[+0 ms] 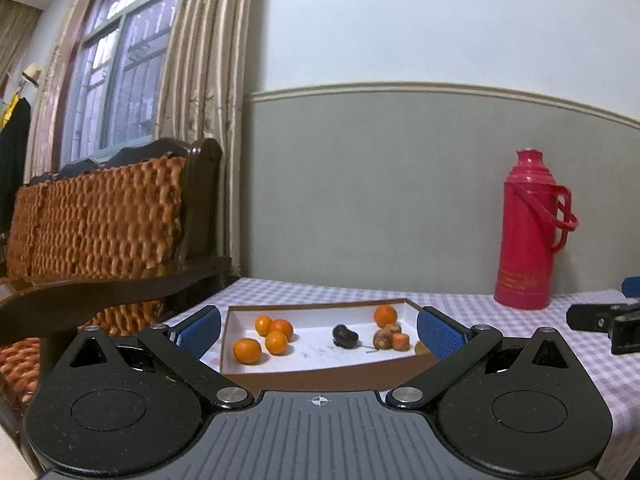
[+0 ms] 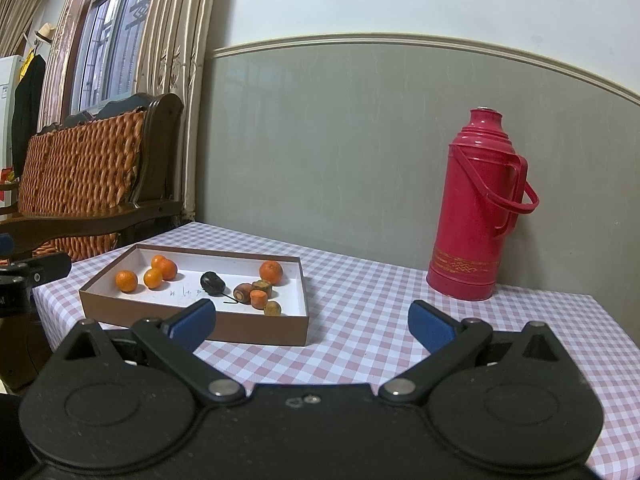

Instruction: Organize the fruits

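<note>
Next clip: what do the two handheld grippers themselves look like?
Left gripper and right gripper: matte black bodies with round housings, silver pivot screws, black linkage arms, blue textured fingers. The left body has a ribbed grey centre with a small crosshair mark.

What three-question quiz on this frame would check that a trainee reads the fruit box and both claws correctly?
1. True or false: the left claw and the right claw are both open and hold nothing.
2. How many oranges lie in the brown box? A) three B) five C) seven
3. Fill in: the red thermos stands on the checked tablecloth, ______ the box.

Key:
1. True.
2. B: four grouped at the left end, one orange alone near the far right corner.
3. Outside, apart from it, to its right by the wall.
</note>
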The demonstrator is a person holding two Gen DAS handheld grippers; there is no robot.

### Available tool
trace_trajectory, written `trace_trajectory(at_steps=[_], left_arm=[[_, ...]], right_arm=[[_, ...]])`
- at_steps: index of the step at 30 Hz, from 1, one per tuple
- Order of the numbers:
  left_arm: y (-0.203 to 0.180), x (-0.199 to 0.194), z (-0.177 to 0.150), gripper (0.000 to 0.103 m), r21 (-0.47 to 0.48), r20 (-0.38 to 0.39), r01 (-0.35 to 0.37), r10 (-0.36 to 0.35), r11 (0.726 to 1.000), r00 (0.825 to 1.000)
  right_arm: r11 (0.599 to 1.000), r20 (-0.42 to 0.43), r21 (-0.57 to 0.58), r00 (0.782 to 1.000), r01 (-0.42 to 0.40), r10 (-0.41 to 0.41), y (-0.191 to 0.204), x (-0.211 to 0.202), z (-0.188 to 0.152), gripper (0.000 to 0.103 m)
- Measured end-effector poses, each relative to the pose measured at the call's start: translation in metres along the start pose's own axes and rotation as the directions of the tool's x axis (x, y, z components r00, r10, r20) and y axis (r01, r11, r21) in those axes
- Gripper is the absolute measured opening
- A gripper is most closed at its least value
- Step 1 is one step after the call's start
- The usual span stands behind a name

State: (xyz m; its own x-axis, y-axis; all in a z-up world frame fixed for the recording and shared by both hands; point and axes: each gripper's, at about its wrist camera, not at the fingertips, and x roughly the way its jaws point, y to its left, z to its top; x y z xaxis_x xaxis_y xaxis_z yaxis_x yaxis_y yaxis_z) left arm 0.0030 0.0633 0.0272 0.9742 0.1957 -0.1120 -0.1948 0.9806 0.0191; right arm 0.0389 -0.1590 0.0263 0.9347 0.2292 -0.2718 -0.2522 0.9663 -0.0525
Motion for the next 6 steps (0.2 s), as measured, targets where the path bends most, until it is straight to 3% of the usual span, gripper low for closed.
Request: trace_trajectory(at_steps=[6], left_arm=[[0.0025, 0.0001, -0.0002, 0.103, -0.019, 0.005, 0.042, -0.042, 0.999, 0.999]], right_arm=[[1.0, 0.0, -0.002, 1.0, -0.001, 0.001, -0.0011, 0.0001, 0.0013, 0.097]])
